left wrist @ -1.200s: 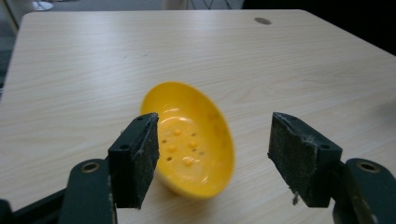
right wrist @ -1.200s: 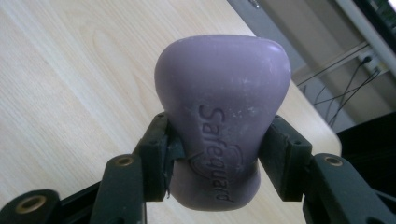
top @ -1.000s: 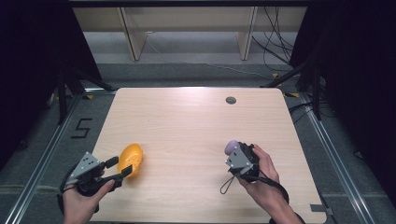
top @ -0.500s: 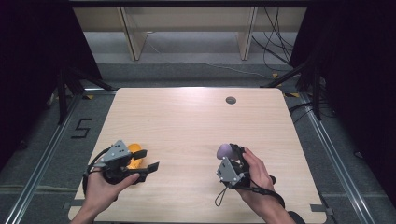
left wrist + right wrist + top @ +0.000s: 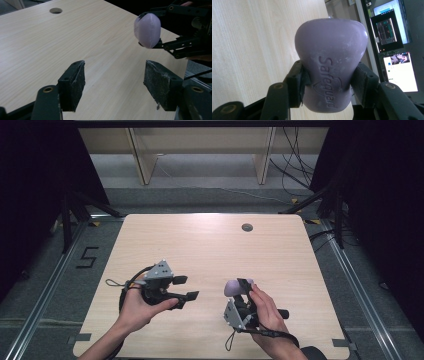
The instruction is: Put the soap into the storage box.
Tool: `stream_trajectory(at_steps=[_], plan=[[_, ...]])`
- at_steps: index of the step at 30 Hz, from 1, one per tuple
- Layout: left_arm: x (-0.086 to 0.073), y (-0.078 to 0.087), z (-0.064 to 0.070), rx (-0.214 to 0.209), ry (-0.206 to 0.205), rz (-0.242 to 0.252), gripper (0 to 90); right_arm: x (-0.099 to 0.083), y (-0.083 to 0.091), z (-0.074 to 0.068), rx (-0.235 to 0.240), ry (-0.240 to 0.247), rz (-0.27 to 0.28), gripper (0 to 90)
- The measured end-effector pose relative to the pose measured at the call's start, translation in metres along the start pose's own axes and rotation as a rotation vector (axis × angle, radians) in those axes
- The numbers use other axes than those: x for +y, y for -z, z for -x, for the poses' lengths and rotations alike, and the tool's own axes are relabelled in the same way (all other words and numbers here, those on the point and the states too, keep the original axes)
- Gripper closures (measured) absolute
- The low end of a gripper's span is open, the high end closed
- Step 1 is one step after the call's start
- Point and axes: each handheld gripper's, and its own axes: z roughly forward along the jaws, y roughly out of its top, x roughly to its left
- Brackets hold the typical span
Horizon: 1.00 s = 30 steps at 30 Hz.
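Judging from the pose, a handover was in hand — the purple soap was clamped above the desk by the right hand-held gripper; the left hand-held gripper, spread wide and empty, needed closing around it.

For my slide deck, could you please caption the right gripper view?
Right tool shut on a purple soap bar embossed "Safeguard", held above the wooden table.
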Motion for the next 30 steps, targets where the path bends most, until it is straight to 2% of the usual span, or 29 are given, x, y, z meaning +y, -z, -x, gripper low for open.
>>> stream_trajectory(at_steps=[2,3,5,7,9,11,12,13,16,18,20,21,22,23,24,26,28,30], plan=[[0.004,-0.008,0.004,-0.02,-0.016,0.001,32.8,0.001,0.0,-0.001,-0.007,0.011,0.006,50.0],[0.007,-0.013,0.008,-0.038,0.0,-0.007,33.2,0.001,0.0,0.0,-0.011,0.033,0.002,50.0],[0.011,-0.019,0.013,-0.06,-0.015,0.008,33.7,0.004,0.001,0.0,-0.013,0.043,0.015,50.0],[0.015,-0.026,0.019,-0.089,0.007,0.024,34.5,0.004,0.001,-0.002,-0.012,0.024,0.015,50.0],[0.019,-0.031,0.022,-0.1,-0.015,0.034,35.2,0.004,0.001,-0.003,-0.019,0.007,0.013,50.0],[0.022,-0.035,0.025,-0.104,-0.014,0.023,36.3,0.005,0.001,-0.002,-0.02,0.036,0.021,50.0],[0.024,-0.038,0.025,-0.117,-0.02,0.024,37.0,0.005,0.001,-0.002,-0.022,0.03,0.021,50.0],[0.024,-0.041,0.026,-0.124,-0.004,0.026,37.9,0.005,0.001,-0.003,-0.022,0.029,0.021,50.0],[0.026,-0.046,0.027,-0.147,-0.004,0.027,39.2,0.005,0.001,-0.003,-0.024,0.033,0.021,50.0],[0.027,-0.05,0.029,-0.144,0.006,0.031,40.5,0.006,0.001,-0.003,-0.024,0.027,0.019,50.0],[0.028,-0.055,0.029,-0.169,0.02,0.028,41.3,0.006,0.001,-0.003,-0.028,0.03,0.017,50.0],[0.028,-0.057,0.029,-0.173,0.024,0.03,41.5,0.006,0.001,-0.003,-0.026,0.036,0.016,50.0],[0.028,-0.059,0.03,-0.176,0.05,0.025,42.0,0.006,0.001,-0.002,-0.026,0.042,0.016,50.0],[0.028,-0.059,0.03,-0.169,0.047,0.023,42.5,0.005,0.001,0.0,-0.026,0.085,-0.001,50.0],[0.028,-0.059,0.03,-0.169,0.047,0.023,42.9,0.006,0.001,0.0,-0.026,0.084,-0.001,50.0],[0.028,-0.063,0.031,-0.171,0.06,0.026,44.0,0.005,0.0,0.003,-0.032,0.138,0.01,50.0],[0.027,-0.065,0.029,-0.171,0.053,0.022,44.9,0.006,0.001,0.002,-0.031,0.135,0.01,50.0],[0.027,-0.066,0.029,-0.167,0.071,0.013,45.6,0.007,0.001,-0.001,-0.028,0.104,0.006,50.0]])
